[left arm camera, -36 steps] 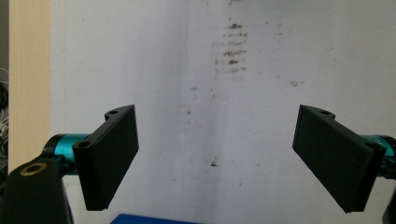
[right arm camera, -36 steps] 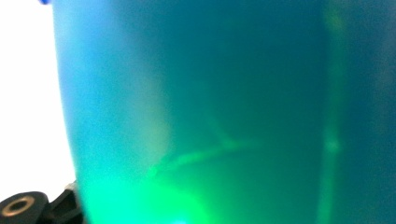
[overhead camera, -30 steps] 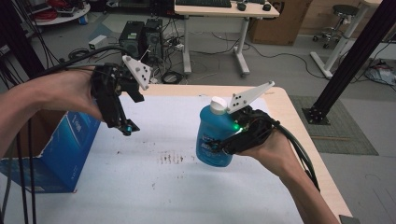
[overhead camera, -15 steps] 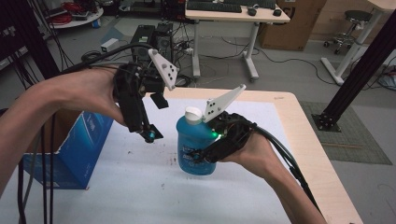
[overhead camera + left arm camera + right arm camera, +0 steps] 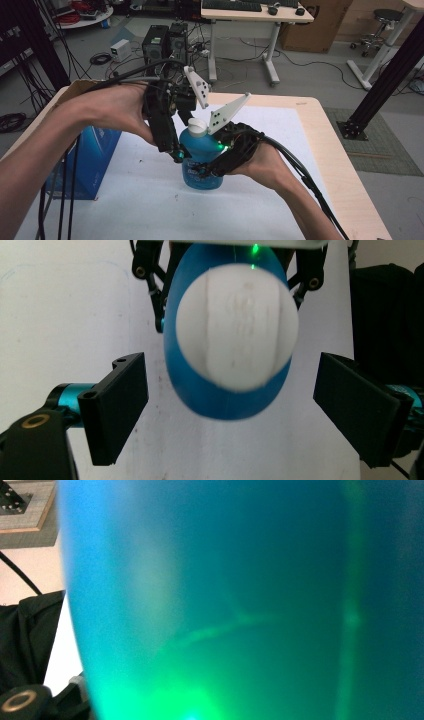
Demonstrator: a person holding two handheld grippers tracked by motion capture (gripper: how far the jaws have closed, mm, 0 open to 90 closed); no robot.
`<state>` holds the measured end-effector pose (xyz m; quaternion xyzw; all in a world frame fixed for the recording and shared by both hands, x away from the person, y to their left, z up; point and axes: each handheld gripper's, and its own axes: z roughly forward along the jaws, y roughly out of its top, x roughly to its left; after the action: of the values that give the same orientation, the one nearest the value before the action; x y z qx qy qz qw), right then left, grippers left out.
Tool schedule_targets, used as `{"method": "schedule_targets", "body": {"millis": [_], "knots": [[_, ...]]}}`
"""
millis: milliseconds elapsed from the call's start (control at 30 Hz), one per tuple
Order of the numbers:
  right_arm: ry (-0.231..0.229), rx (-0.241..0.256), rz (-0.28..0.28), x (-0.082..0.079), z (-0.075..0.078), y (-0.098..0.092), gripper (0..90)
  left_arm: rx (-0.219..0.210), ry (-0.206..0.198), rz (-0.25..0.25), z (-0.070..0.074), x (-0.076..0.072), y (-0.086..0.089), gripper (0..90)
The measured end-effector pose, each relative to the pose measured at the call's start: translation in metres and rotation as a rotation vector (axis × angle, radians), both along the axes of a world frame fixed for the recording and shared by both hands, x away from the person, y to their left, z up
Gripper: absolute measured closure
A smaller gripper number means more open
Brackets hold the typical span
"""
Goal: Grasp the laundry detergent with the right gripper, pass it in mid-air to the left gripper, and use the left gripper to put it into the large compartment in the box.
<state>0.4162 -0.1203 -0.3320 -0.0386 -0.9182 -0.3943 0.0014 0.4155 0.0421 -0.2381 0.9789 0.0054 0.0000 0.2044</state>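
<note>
The bottle (image 5: 202, 162) is translucent blue plastic with a smooth, slightly glossy wall, and its cap (image 5: 236, 329) is white matt plastic with faint moulded ridges. The left gripper (image 5: 230, 410) has matt black plastic jaws with flat, dull faces, teal anodised metal fittings behind them and a brass-coloured metal ring at its base; the right gripper (image 5: 212, 167) carries a matt white plastic plate. The counter (image 5: 325, 145) shows a pale wood edge with a smooth finish, covered by a matt white sheet (image 5: 150, 210), and the box (image 5: 92, 160) beside it is blue printed cardboard with a light sheen.
</note>
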Motion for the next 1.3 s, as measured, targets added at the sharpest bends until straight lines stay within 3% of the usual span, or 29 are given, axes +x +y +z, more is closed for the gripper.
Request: {"method": "schedule_targets", "body": {"millis": [300, 667, 1300], "knots": [[-0.01, 0.009, 0.02, 0.001, -0.002, 0.001, 44.6, -0.008, -0.009, 0.001, -0.01, -0.002, -0.01, 14.4], [-0.014, 0.007, 0.018, 0.001, -0.002, 0.001, 44.5, -0.017, -0.019, 0.006, -0.012, -0.001, -0.015, 14.9], [-0.009, 0.001, 0.014, 0.001, -0.004, 0.001, 44.5, -0.014, -0.018, 0.001, -0.013, -0.001, -0.018, 26.7]]}}
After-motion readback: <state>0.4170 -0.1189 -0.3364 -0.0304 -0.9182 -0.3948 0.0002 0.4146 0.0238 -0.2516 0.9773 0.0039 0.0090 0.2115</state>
